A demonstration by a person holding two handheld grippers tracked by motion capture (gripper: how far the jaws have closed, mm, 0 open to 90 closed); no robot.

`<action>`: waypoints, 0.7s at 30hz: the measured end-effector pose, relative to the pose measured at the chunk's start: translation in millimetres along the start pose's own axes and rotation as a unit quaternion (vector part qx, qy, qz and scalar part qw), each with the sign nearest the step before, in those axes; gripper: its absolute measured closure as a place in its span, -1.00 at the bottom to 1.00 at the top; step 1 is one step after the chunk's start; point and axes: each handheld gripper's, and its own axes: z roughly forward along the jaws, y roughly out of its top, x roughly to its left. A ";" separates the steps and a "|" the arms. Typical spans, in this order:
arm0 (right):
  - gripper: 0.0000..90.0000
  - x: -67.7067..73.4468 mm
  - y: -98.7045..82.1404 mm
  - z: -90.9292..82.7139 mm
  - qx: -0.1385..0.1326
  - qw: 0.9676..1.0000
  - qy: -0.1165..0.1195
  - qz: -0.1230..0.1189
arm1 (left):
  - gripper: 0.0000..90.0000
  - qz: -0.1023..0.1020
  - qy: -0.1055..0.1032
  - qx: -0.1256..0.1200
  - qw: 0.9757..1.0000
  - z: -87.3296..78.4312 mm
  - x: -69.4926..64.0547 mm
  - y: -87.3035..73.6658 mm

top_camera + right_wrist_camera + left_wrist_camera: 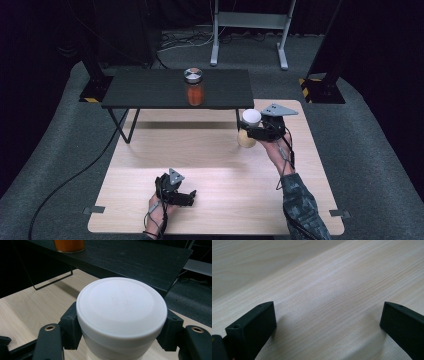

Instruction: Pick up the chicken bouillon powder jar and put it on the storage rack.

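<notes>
- My right gripper [252,131] is closed on a jar with a wide white round lid [121,307]; both black jaws press its neck just under the lid.
- In the high view this white-lidded jar [248,129] has a pale yellowish body and is above the right far part of the light wooden table [220,200], just in front of the near right corner of the low black shelf [150,92].
- I cannot tell if its bottom touches the wood or hangs a little above it.
- My left gripper [186,196] rests low near the front edge of the table, jaws wide apart with nothing between them, only bare wood below.
- On the black shelf stands a second jar, orange glass with a shiny metal lid [194,87], well apart from mine.
- I judge that the work is to put my jar onto the shelf.
- Risk one: the grip is high, on the neck, so the heavy body may swing or slip down if I tilt the hand.
- Risk two: the shelf edge is very near, and the jar's bottom may hit it if I do not lift enough first.
- Risk three: if I place it too close to the edge, it may tip off.
</notes>
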 end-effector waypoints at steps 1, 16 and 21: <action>-0.27 0.0 1.1 0.0 0.001 1.000 0.000 -0.001 | -1.00 0.000 0.000 0.000 1.000 0.0 0.0 0.0; -0.27 -0.5 15.3 -2.3 -0.003 1.000 0.009 -0.008 | -0.99 0.000 0.000 0.000 1.000 0.0 -0.1 0.0; -0.27 -1.4 19.3 -2.8 -0.005 1.000 0.015 -0.008 | -0.99 0.000 0.000 0.000 1.000 0.0 -0.1 -0.1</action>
